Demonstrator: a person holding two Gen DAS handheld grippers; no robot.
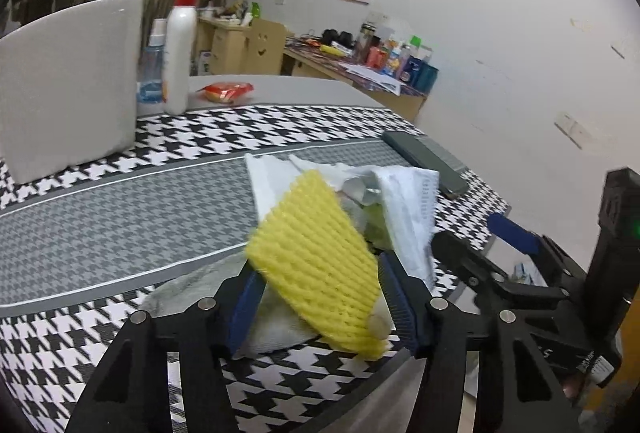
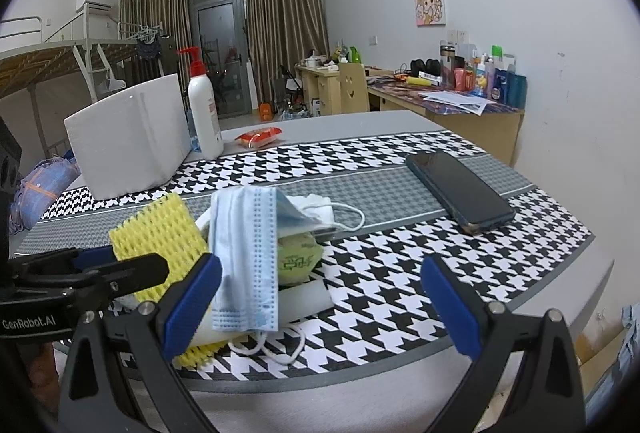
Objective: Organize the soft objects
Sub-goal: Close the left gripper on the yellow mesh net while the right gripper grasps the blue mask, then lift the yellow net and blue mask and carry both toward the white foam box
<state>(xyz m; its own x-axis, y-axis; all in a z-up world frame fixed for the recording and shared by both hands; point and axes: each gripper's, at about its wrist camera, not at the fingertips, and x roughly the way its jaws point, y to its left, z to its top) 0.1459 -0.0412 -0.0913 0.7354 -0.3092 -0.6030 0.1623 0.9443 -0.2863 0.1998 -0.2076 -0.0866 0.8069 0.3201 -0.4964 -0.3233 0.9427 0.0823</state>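
Observation:
A pile of soft things lies near the front edge of the houndstooth tablecloth (image 2: 400, 245). In it are a yellow foam net (image 1: 316, 265), a pale blue face mask (image 2: 244, 257), a green round packet (image 2: 298, 257) and white tissue (image 1: 268, 185). My left gripper (image 1: 322, 297) has both blue pads against the yellow foam net, which stands tilted up off the cloth. From the right wrist view the left gripper (image 2: 140, 260) enters at the left, around the net (image 2: 160, 233). My right gripper (image 2: 322, 307) stands wide open just right of the mask, pads pressing nothing.
A dark phone (image 2: 460, 189) lies to the right on the cloth. A white foam box (image 2: 128, 145), a white pump bottle (image 2: 204, 109) and a red snack pack (image 2: 258, 137) stand behind. The table's front edge (image 2: 400, 365) is close below the pile.

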